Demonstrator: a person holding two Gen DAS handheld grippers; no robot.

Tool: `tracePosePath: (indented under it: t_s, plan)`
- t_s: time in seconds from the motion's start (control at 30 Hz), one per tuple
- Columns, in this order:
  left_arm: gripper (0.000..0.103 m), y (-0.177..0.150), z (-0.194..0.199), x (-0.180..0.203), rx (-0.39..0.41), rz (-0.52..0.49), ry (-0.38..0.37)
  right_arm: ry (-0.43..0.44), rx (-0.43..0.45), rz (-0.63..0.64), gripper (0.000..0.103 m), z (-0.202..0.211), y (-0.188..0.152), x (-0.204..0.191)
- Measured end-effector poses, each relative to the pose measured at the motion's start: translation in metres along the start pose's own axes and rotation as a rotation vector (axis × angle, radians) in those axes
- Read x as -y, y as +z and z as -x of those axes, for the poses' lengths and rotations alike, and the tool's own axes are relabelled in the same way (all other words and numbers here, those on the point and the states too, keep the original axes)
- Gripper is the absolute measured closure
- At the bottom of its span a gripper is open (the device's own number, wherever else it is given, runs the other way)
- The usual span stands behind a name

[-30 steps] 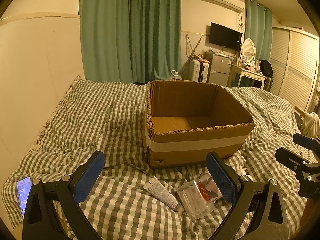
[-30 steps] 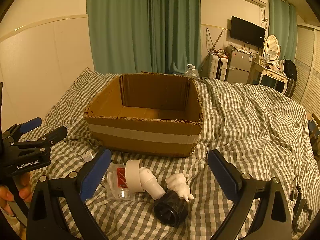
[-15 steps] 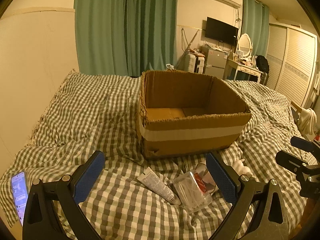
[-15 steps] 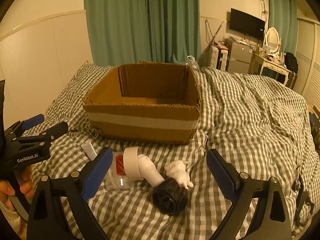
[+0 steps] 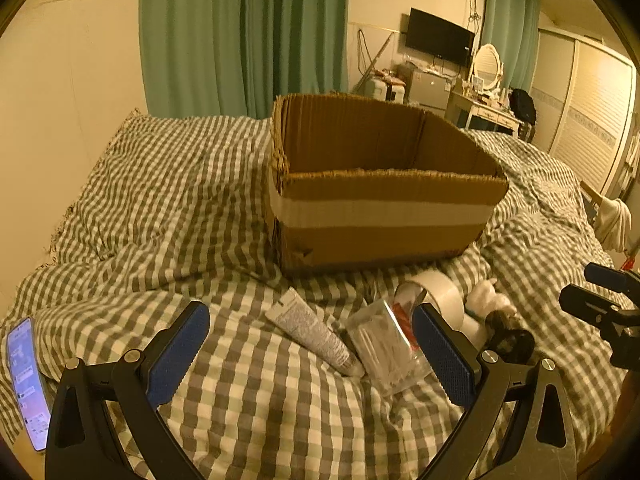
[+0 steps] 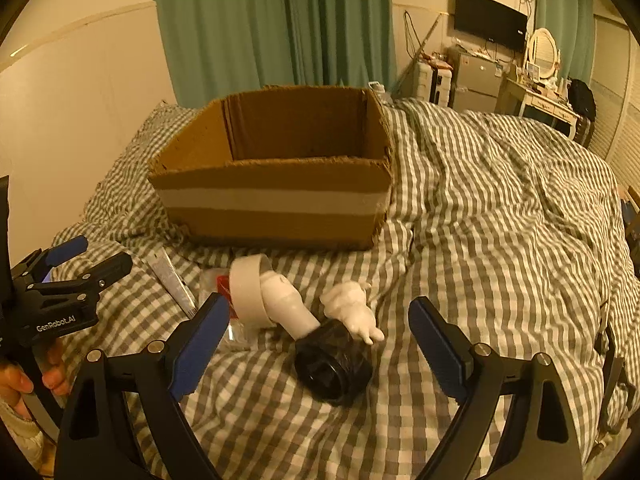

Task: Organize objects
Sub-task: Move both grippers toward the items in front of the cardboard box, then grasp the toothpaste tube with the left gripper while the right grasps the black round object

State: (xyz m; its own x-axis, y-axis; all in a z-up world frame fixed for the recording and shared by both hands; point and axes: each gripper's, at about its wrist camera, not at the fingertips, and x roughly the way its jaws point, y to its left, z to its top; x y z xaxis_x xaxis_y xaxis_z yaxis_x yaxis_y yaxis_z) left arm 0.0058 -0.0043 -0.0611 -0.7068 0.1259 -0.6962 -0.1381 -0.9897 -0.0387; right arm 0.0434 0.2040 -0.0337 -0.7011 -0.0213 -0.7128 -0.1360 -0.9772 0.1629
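An open cardboard box (image 5: pixel 380 208) (image 6: pixel 272 204) stands on the checked bed. In front of it lie a white tube (image 5: pixel 316 332) (image 6: pixel 172 284), a clear plastic packet (image 5: pixel 384 348), a roll of white tape (image 5: pixel 436 292) (image 6: pixel 248 284), a white bottle (image 6: pixel 288 308), a white figurine (image 6: pixel 352 312) and a black roll (image 6: pixel 332 360). My left gripper (image 5: pixel 312 352) is open and empty, just above the tube and packet. My right gripper (image 6: pixel 320 344) is open and empty, straddling the black roll and bottle.
A phone (image 5: pixel 26 384) lies at the bed's left edge. A wall runs along the left side. A dresser with a mirror (image 5: pixel 488 92), a TV (image 5: pixel 440 36) and wardrobe doors stand beyond the bed at right.
Both grippers have moved lower and closer to the objects in front of the box. Both stay open and empty.
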Motion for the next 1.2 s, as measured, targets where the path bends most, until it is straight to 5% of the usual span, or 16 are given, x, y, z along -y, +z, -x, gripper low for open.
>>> tracePosePath:
  t_s: [0.5, 0.9, 1.0, 1.17, 1.2]
  plan:
    - [0.001, -0.017, -0.048, -0.004, -0.13, 0.027, -0.026, -0.029, -0.23, 0.037, 0.013, -0.07, -0.039, -0.007]
    - [0.01, -0.008, -0.092, -0.017, -0.155, 0.072, -0.007, -0.074, -0.313, 0.029, 0.036, -0.106, -0.047, -0.006]
    - [0.017, -0.004, -0.106, -0.017, -0.16, 0.07, -0.006, -0.082, -0.31, 0.015, 0.044, -0.106, -0.046, -0.004]
    - [0.062, -0.006, -0.134, -0.015, -0.216, 0.062, -0.071, -0.091, -0.309, 0.02, 0.044, -0.107, -0.045, -0.007]
    - [0.064, -0.008, -0.135, -0.016, -0.223, 0.069, -0.102, -0.088, -0.307, 0.02, 0.044, -0.107, -0.044, -0.007]
